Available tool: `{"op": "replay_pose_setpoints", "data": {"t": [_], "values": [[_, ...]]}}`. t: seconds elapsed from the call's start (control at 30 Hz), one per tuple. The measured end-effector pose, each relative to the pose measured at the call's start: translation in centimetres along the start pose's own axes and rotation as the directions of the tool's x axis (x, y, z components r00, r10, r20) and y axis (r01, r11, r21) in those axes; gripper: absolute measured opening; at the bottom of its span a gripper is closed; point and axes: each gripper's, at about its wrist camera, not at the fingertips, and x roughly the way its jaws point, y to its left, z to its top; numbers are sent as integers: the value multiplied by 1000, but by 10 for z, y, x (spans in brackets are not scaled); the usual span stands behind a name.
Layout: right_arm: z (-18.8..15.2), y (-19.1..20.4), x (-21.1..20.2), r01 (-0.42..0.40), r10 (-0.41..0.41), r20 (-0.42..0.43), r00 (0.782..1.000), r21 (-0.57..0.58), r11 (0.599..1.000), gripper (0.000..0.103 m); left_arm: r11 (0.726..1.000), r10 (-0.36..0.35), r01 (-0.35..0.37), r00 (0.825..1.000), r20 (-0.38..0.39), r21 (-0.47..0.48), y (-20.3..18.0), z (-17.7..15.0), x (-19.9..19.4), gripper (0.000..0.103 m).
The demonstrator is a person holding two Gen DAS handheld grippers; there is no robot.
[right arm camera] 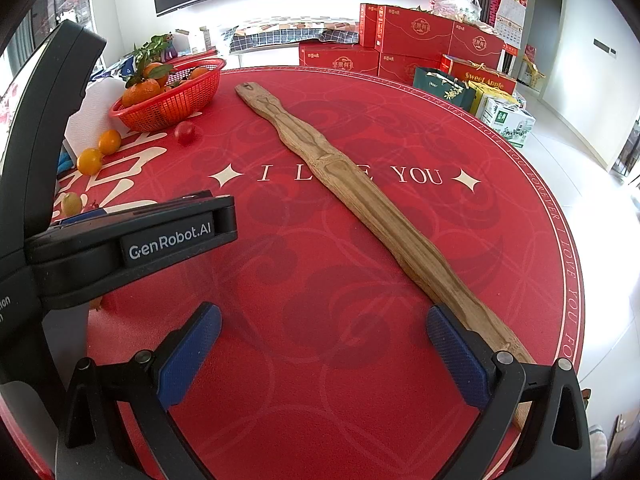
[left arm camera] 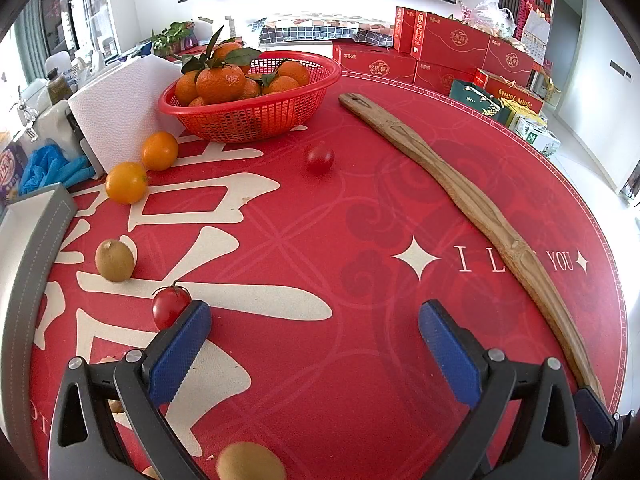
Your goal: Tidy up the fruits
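both grippers, left gripper [left arm camera: 314, 320] and right gripper [right arm camera: 324, 326], hang spread wide with nothing between their fingers; loose fruit lies left, a cherry tomato [left arm camera: 170, 306] beside the left one, red basket [left arm camera: 248, 120] far left.

A long weathered wooden plank [right arm camera: 360, 208] lies diagonally across the round red table mat [right arm camera: 320, 360] — a red plastic mesh basket [right arm camera: 168, 108] of oranges at the far-left edge.

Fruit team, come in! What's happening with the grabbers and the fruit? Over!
Left gripper open, empty. Right gripper open, empty. Loose oranges, kiwi, tomatoes outside red basket. Wooden stick lying alongside, not blocking.
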Motion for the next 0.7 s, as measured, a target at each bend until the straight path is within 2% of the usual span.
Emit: {"op": "replay_pose_setpoints", "data": {"t": [0.7], "values": [[-1, 0, -1, -12, 12, -8, 1000, 8, 1000, 103, 1000, 0, 0, 1000, 0, 0, 0, 0, 0, 103]]}}
